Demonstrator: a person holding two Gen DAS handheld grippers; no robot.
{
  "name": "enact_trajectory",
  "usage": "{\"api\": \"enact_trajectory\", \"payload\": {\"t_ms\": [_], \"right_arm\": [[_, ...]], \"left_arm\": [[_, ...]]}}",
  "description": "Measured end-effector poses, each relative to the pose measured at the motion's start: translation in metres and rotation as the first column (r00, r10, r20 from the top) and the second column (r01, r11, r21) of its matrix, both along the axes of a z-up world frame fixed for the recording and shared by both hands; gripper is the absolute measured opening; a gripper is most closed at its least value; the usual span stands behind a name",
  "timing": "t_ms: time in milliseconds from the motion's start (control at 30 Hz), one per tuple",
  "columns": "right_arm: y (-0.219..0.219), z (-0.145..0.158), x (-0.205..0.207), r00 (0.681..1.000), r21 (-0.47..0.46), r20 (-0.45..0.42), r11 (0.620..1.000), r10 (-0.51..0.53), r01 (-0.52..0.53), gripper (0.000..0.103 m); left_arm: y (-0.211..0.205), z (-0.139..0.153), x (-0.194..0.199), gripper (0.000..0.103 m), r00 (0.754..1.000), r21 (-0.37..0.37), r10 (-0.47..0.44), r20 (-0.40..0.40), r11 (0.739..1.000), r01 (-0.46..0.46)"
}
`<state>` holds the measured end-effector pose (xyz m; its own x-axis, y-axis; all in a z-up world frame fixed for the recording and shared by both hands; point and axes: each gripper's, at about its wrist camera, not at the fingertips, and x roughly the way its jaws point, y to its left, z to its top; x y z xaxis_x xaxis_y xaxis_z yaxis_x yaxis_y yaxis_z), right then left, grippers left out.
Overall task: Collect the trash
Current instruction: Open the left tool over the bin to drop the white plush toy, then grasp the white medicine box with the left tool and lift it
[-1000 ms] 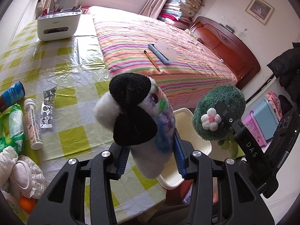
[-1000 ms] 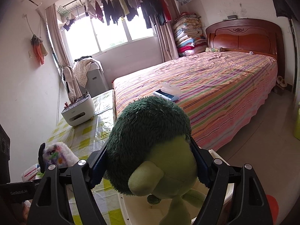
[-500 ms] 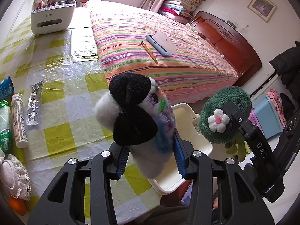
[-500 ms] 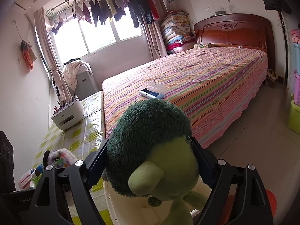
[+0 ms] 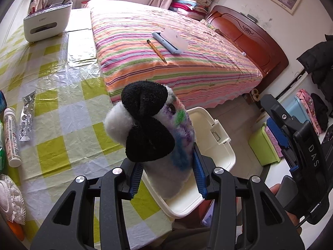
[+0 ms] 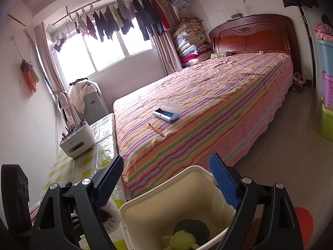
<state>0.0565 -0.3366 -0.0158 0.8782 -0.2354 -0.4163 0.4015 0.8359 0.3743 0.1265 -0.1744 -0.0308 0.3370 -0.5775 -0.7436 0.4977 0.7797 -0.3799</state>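
My left gripper [image 5: 166, 173] is shut on a white plush toy with black ears and a coloured patch [image 5: 149, 131], held above the near edge of a cream bin [image 5: 223, 145] beside the table. My right gripper [image 6: 168, 179] is open and empty above the same cream bin [image 6: 166, 189]. A green plush turtle [image 6: 189, 232] lies at the bin's bottom. The right gripper also shows at the right of the left wrist view [image 5: 291, 137], with a blue pad showing.
A checked table [image 5: 52, 104] holds a white tube [image 5: 11, 135], a foil blister strip [image 5: 27, 116] and a white organiser [image 5: 45, 20]. A striped bed [image 6: 208, 108] carries a pencil and an open case. Coloured storage boxes [image 5: 268, 143] stand on the floor.
The right gripper opened and the green turtle dropped into the cream bin. The left gripper moved a little forward over the bin, still holding the white plush.
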Motion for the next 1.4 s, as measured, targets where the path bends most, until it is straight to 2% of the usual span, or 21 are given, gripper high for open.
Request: {"api": "enact_trajectory", "payload": {"t_ms": [167, 300, 367, 400, 500, 600, 767, 1000, 1033, 1067, 1267, 1400], "right_arm": [[-0.002, 0.004, -0.005, 0.999, 0.000, 0.026, 1.000, -0.018, 0.018, 0.082], [-0.007, 0.006, -0.011, 0.998, 0.018, 0.051, 0.999, -0.041, 0.040, 0.082], [-0.009, 0.007, -0.013, 0.997, 0.023, 0.061, 0.999, -0.047, 0.046, 0.082], [-0.009, 0.007, -0.013, 0.997, 0.025, 0.066, 0.999, -0.049, 0.047, 0.082], [-0.009, 0.009, -0.013, 0.996, 0.025, 0.074, 0.999, -0.050, 0.048, 0.082], [-0.009, 0.010, -0.014, 0.995, 0.032, 0.085, 0.999, -0.043, 0.040, 0.082], [-0.006, 0.014, -0.014, 0.994, 0.035, 0.105, 0.999, -0.027, 0.023, 0.082], [0.008, 0.015, -0.003, 0.994, 0.054, 0.107, 0.998, 0.025, -0.031, 0.082], [0.012, 0.015, -0.001, 0.994, 0.052, 0.105, 0.998, 0.035, -0.041, 0.082], [0.016, 0.016, 0.002, 0.994, 0.049, 0.104, 0.998, 0.044, -0.049, 0.082], [0.044, 0.019, 0.020, 0.988, 0.038, 0.096, 0.992, 0.117, -0.121, 0.082], [0.061, 0.020, 0.034, 0.982, 0.042, 0.088, 0.984, 0.168, -0.172, 0.082]], "left_arm": [[-0.013, -0.002, -0.004, 0.042, 1.000, 0.014, -0.024, 0.007, 1.000, 0.023], [-0.022, -0.005, -0.008, 0.052, 0.999, 0.022, -0.035, 0.017, 0.999, 0.035], [-0.027, -0.006, -0.010, 0.065, 0.998, 0.035, -0.047, 0.030, 0.998, 0.046], [-0.029, -0.007, -0.012, 0.077, 0.998, 0.046, -0.051, 0.045, 0.998, 0.049], [-0.035, -0.006, -0.017, 0.078, 0.993, 0.089, -0.077, 0.084, 0.994, 0.069], [-0.032, -0.005, -0.016, 0.078, 0.994, 0.105, -0.075, 0.084, 0.992, 0.066], [-0.001, 0.004, -0.006, 0.078, 0.996, 0.105, -0.002, 0.094, 0.994, -0.008], [0.063, 0.026, 0.014, 0.080, 0.978, 0.138, 0.126, 0.164, 0.979, -0.149], [0.073, 0.029, 0.016, 0.085, 0.975, 0.140, 0.143, 0.171, 0.976, -0.167], [0.083, 0.032, 0.018, 0.086, 0.971, 0.143, 0.159, 0.180, 0.972, -0.185], [0.138, 0.053, 0.022, 0.086, 0.943, 0.185, 0.202, 0.264, 0.949, -0.255], [0.174, 0.069, 0.023, 0.086, 0.915, 0.239, 0.197, 0.353, 0.926, -0.291]]}}
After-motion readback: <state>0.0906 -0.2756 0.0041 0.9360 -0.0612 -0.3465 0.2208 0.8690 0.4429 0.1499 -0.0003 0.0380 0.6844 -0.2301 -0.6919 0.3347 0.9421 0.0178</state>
